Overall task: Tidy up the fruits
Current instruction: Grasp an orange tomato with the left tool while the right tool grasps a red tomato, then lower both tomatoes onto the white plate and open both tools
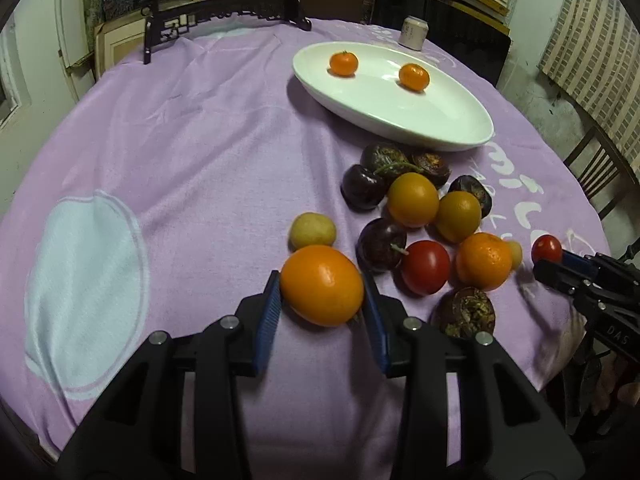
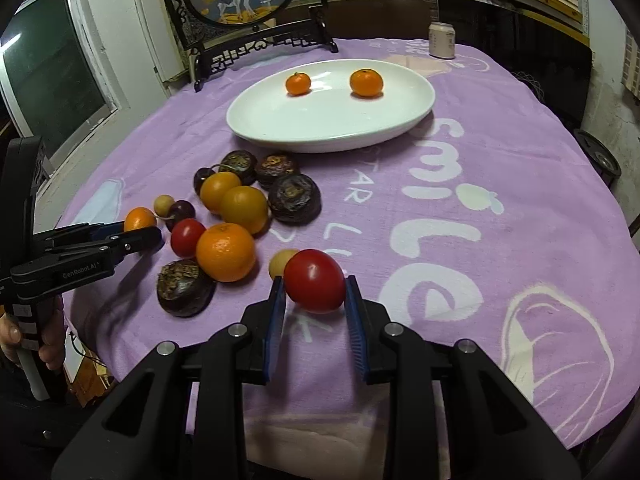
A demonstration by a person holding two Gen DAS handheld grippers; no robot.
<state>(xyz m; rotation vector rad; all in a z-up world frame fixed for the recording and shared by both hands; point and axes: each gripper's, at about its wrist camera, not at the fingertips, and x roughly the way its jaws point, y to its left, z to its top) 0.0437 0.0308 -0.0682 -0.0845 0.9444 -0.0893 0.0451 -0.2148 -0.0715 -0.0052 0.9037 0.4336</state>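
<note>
Fruit sorting on purple fleece "smile" cloth (image 2: 460, 184).
Left hand-held gripper (image 1: 322, 304) clamping smooth orange (image 1: 322, 285); right hand-held gripper (image 2: 316, 306), marked "DAS", pinching glossy tomato (image 2: 315, 286).

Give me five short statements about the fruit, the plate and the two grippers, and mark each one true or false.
1. The white plate holds two small oranges. True.
2. The left gripper grips a red tomato. False: it holds an orange.
3. The right gripper has a red tomato between its blue pads. True.
4. The can stands on the plate. False: it stands on the purple cloth beyond the plate.
5. All the dark fruits are already on the plate. False: they lie in the pile on the cloth, like the one nearest the right gripper.
</note>
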